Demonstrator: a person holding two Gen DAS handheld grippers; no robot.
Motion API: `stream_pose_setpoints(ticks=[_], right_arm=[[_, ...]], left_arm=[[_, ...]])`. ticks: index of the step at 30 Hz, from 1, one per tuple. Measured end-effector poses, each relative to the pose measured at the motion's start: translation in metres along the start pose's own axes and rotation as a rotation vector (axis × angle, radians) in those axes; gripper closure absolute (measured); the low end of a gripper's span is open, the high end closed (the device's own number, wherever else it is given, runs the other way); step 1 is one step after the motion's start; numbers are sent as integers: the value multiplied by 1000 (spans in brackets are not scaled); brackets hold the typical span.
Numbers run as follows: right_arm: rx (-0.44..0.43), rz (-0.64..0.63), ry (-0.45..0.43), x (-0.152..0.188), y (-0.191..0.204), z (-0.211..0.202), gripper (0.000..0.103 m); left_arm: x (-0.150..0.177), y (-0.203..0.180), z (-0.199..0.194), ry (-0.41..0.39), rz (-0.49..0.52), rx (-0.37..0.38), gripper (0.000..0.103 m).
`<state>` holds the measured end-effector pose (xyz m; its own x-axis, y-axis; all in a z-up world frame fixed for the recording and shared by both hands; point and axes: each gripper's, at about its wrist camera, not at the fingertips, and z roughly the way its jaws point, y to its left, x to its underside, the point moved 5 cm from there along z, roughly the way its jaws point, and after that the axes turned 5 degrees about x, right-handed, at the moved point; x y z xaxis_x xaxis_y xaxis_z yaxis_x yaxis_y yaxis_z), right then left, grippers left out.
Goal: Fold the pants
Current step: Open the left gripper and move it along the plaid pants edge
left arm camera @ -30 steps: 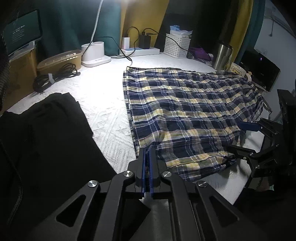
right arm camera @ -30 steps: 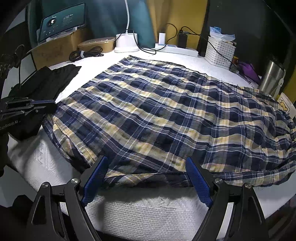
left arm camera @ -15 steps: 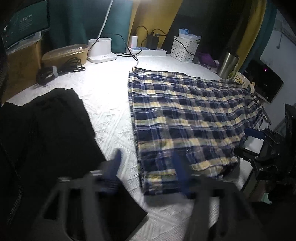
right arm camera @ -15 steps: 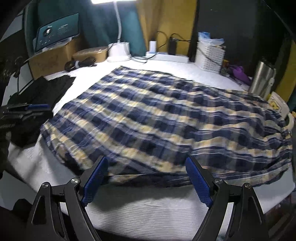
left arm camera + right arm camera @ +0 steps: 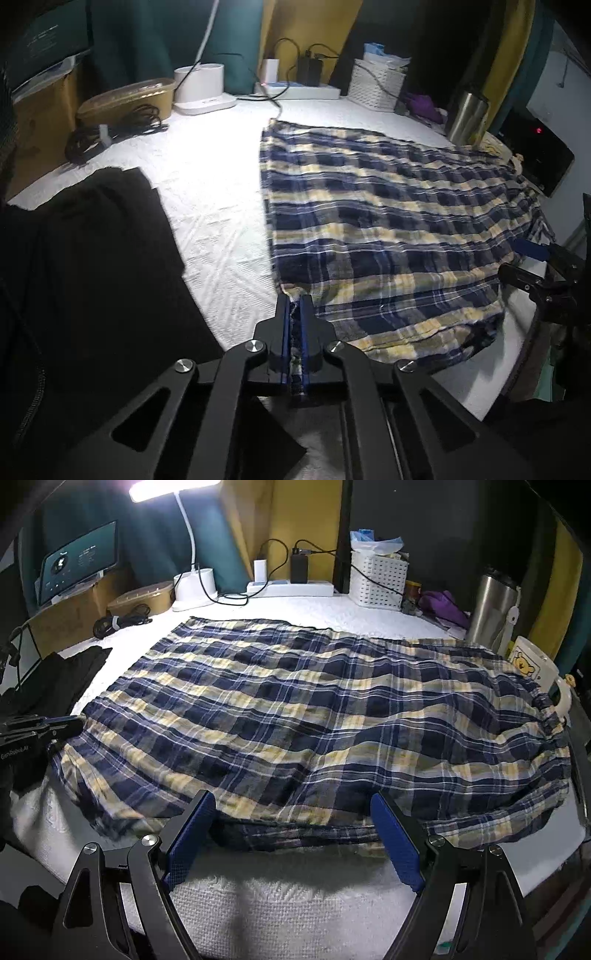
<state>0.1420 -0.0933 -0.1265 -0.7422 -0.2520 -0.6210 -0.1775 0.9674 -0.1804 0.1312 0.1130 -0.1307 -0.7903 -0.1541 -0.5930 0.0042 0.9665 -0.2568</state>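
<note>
Navy and yellow plaid pants [image 5: 388,236] lie spread flat on the white-covered table [image 5: 207,192]; they also fill the right wrist view [image 5: 314,716]. My left gripper [image 5: 294,306] is shut on the near left corner of the pants, with plaid cloth pinched between its blue pads. It shows at the far left of the right wrist view [image 5: 55,723]. My right gripper [image 5: 291,808] is open, its blue fingers astride the near edge of the pants, not touching the cloth. It shows at the right edge of the left wrist view [image 5: 532,262].
A black garment [image 5: 85,266] lies left of the pants. Along the back stand a lamp base [image 5: 194,587], a power strip [image 5: 290,588], a white basket [image 5: 378,579], a steel tumbler [image 5: 493,609], a mug [image 5: 535,668] and coiled cables [image 5: 110,133].
My left gripper was shut, opened half a second ago, and is now shut on the pants corner. My right gripper stayed open and drew back slightly from the table edge.
</note>
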Motion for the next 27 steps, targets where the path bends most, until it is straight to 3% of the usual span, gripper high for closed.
stream_pose_setpoints(ticks=[7, 16, 18, 19, 27], right_arm=[[-15, 1, 11, -7, -3, 10, 16], [25, 41, -7, -31, -39, 14, 16], [32, 52, -6, -36, -46, 17, 16], [35, 56, -6, -38, -49, 19, 16], [69, 102, 9, -55, -80, 38, 16]], left_arm=[[-5, 0, -4, 37, -25, -32, 95], [-51, 27, -14, -6, -41, -115, 92], [-66, 27, -6, -9, -33, -105, 75], [-70, 27, -3, -10, -32, -99, 71], [-116, 12, 46, 20, 26, -51, 69]])
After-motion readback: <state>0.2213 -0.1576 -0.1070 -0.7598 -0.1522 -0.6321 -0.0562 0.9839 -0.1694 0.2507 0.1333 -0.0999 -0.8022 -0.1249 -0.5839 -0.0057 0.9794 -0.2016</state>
